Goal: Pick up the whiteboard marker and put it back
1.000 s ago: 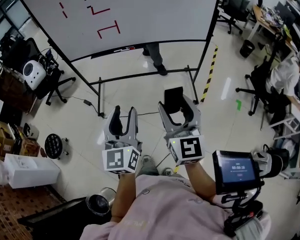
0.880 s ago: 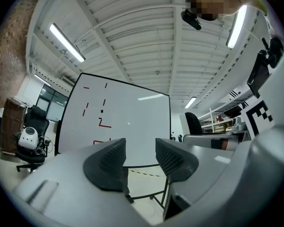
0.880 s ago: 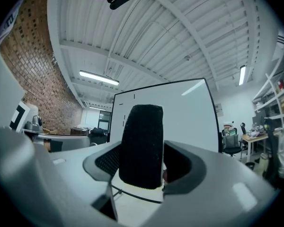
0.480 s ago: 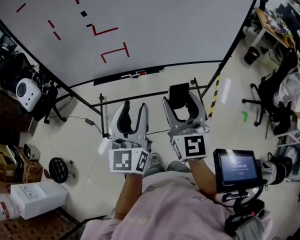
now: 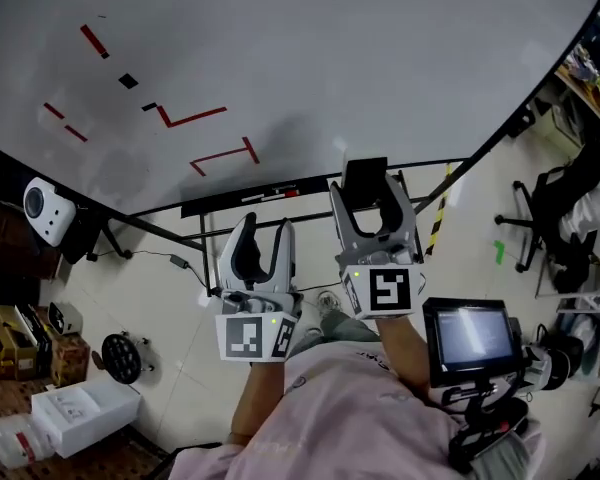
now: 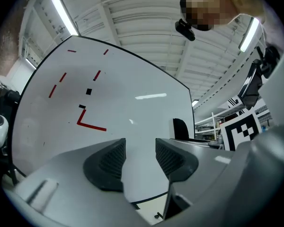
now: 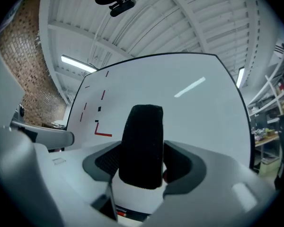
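A big whiteboard [image 5: 340, 58] with short red and black strokes fills the top of the head view. Along its lower edge runs a black ledge [image 5: 212, 206], and a red whiteboard marker [image 5: 281, 192] lies on it. The marker [image 7: 121, 213] also shows low in the right gripper view. My right gripper [image 5: 368, 184] is shut on a black eraser block [image 5: 366, 176], which stands up between the pads [image 7: 100, 161]. My left gripper [image 5: 263, 226] is beside it on the left, its jaws narrowly open with nothing between them [image 6: 140, 157]. Both point at the board, short of the ledge.
The board's black stand legs [image 5: 140, 228] spread over the tiled floor. A white round device [image 5: 42, 208], a black stool [image 5: 123, 356] and white boxes [image 5: 80, 413] sit at the left. Office chairs [image 5: 560, 203] stand at the right. A small screen [image 5: 472, 338] hangs by my right arm.
Both grippers and the camera have moved toward the whiteboard, which now fills far more of the view. The eraser stays in the right gripper's jaws and the left jaws' gap looks the same.
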Tool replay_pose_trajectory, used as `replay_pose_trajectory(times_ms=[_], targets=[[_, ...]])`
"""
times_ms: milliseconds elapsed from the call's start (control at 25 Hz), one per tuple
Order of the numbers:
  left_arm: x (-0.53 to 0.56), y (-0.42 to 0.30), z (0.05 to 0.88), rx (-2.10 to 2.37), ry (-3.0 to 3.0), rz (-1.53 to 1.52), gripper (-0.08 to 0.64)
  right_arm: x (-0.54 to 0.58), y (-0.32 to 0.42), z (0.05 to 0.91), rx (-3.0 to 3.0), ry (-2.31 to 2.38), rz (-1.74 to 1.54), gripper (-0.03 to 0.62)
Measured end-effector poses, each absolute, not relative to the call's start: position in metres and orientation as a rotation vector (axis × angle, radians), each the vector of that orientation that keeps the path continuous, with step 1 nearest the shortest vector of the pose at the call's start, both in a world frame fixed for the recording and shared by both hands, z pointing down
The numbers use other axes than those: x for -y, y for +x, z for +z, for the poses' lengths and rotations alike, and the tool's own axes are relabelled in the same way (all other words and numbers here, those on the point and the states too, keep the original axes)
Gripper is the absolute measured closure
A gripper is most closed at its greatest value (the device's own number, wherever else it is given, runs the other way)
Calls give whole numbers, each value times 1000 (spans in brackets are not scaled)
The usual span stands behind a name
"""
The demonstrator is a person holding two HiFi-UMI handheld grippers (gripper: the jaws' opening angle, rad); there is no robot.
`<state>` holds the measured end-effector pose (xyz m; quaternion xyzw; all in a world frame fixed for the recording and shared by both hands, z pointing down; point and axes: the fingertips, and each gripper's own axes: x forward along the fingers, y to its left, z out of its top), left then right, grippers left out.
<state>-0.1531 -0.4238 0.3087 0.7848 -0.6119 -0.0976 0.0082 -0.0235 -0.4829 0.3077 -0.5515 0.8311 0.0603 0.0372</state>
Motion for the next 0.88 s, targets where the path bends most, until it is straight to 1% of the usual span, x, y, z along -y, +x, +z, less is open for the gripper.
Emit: replay_pose_trajectory(times_ms=[200,320,440,600,720,880], targets=[[481,-163,326,1907,2417,-284,376,552,-40,327,-2593,-1697,161,322],[495,-171,327,1925,2403,-268,376,567,-44,319,-2537,-1700,147,322],[509,-179,326,1934,2409,-271,353,583,-53,315,-2529,-1719,197,324],[529,-185,338,1892,2395,-262,353,607,-69,327,-2570,-1751,221,322],[542,-187,349,1855,2389,-215,330,624,-72,336,-2554,-1764,182,322],[549,-189,351,1797,2398,-278,330,635,-69,344,-2546,-1809,160,322]])
